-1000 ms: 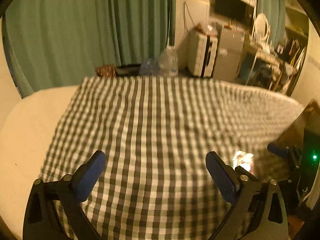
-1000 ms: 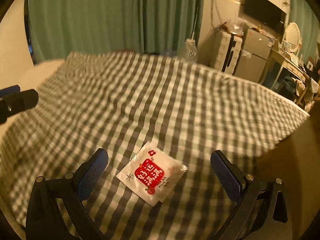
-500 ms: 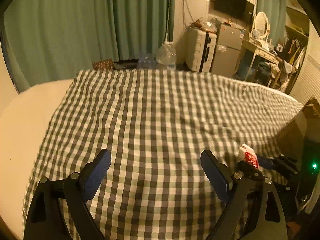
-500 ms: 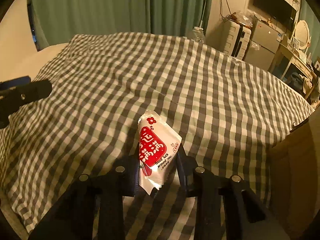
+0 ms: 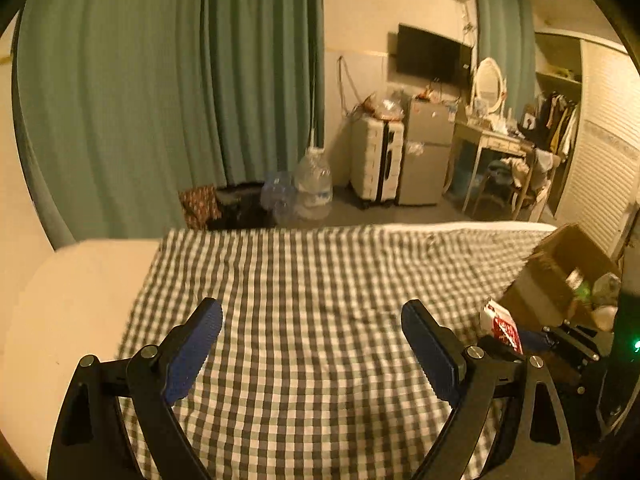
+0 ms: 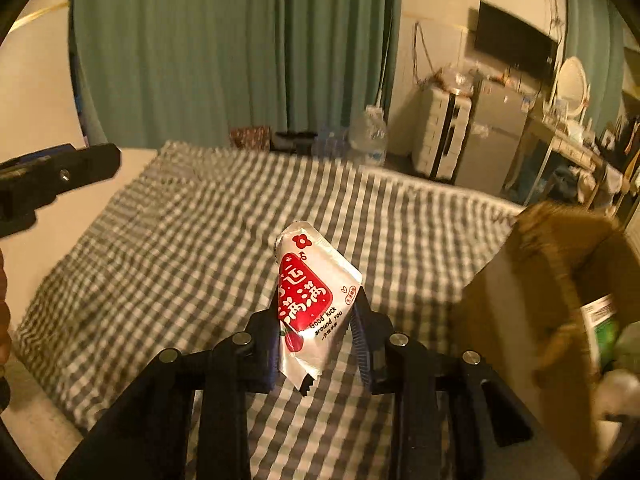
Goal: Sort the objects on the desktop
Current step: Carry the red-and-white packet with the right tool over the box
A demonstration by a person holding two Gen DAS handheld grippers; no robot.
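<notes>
My right gripper (image 6: 316, 320) is shut on a white and red snack packet (image 6: 316, 280) and holds it upright above the checked cloth (image 6: 200, 248). The packet also shows in the left wrist view (image 5: 502, 326), low on the right beside an open cardboard box (image 5: 560, 276). The same box (image 6: 540, 280) is close on the right in the right wrist view, with items inside. My left gripper (image 5: 312, 344) is open and empty over the cloth (image 5: 320, 280). One left finger (image 6: 60, 178) shows at the left edge of the right wrist view.
The checked cloth covers a bed with a bare cream strip (image 5: 80, 288) on the left. Beyond it are green curtains (image 5: 160, 100), water bottles (image 5: 314, 184), a suitcase (image 5: 378, 160), a small fridge (image 5: 426, 152) and a cluttered dressing table (image 5: 500, 140).
My right gripper closed on the packet, lifted it off the cloth and carried it toward the box. My left gripper has risen and stayed open.
</notes>
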